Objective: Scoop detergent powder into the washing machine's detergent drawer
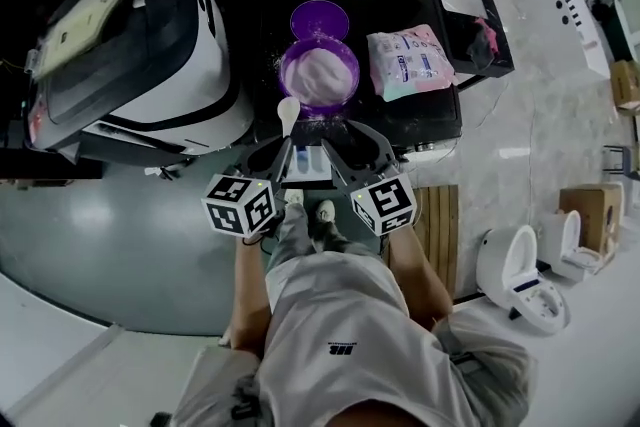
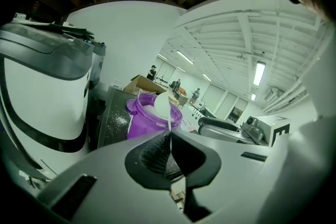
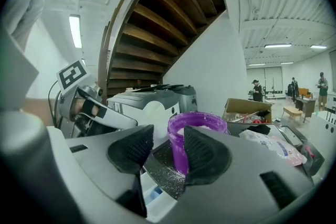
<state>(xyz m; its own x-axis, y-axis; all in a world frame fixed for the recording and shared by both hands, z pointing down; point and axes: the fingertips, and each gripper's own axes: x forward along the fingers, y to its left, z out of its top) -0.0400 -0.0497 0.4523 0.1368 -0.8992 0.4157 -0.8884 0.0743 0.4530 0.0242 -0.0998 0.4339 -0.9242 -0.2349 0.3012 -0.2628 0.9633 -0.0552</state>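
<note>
Powder (image 1: pixel 320 75) fills the purple tub (image 3: pixel 178 139); just beside it, left gripper (image 2: pixel 169 136) pinches a white scoop (image 2: pixel 163 105), right gripper (image 3: pixel 169 150) gapes empty.

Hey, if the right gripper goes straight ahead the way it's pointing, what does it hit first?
Most likely the purple powder tub, which stands dead ahead between the open jaws of the right gripper; how far off is hard to judge.

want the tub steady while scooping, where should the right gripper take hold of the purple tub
Probably take the purple tub by its side wall under the rim, coming from its right with the open right gripper. It stands upright, its open top holds powder, and the spoon in the left gripper is by its near-left rim.
</note>
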